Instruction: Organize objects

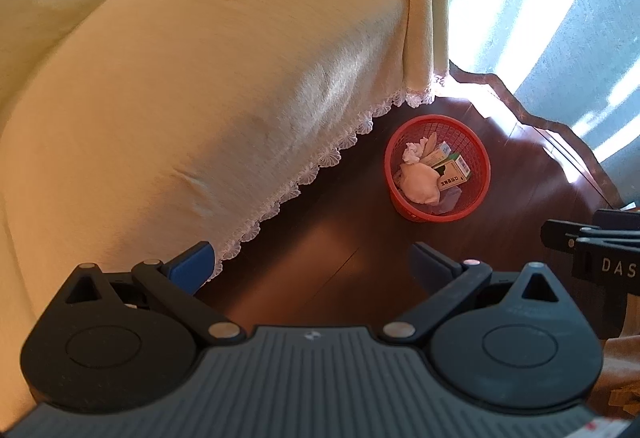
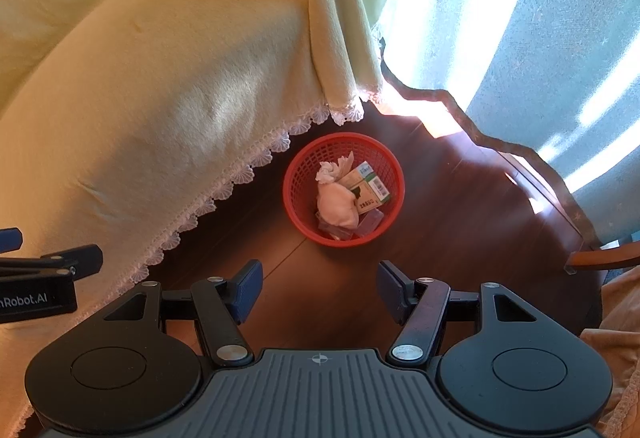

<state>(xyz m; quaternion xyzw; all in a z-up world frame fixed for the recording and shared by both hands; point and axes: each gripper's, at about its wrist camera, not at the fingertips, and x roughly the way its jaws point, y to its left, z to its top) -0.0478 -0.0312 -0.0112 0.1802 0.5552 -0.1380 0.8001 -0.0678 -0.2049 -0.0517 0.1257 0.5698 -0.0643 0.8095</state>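
Both grippers hang over the dark wooden floor beside a sofa draped in a pale yellow cover with a lace hem. The right gripper has its fingers apart with nothing between them, and so does the left gripper, its blue fingers spread wide and empty.

A red mesh basket stands on the floor straight ahead of the right fingers, almost on their centre line. From the left fingers it lies ahead and off to the right, so the right hand looks the nearer. Inside are crumpled tissue, a pinkish wad that may be cloth or paper, small cardboard boxes lying aslant, and some clear plastic pieces. Nothing loose shows outside the basket, so the tidying looks largely done.
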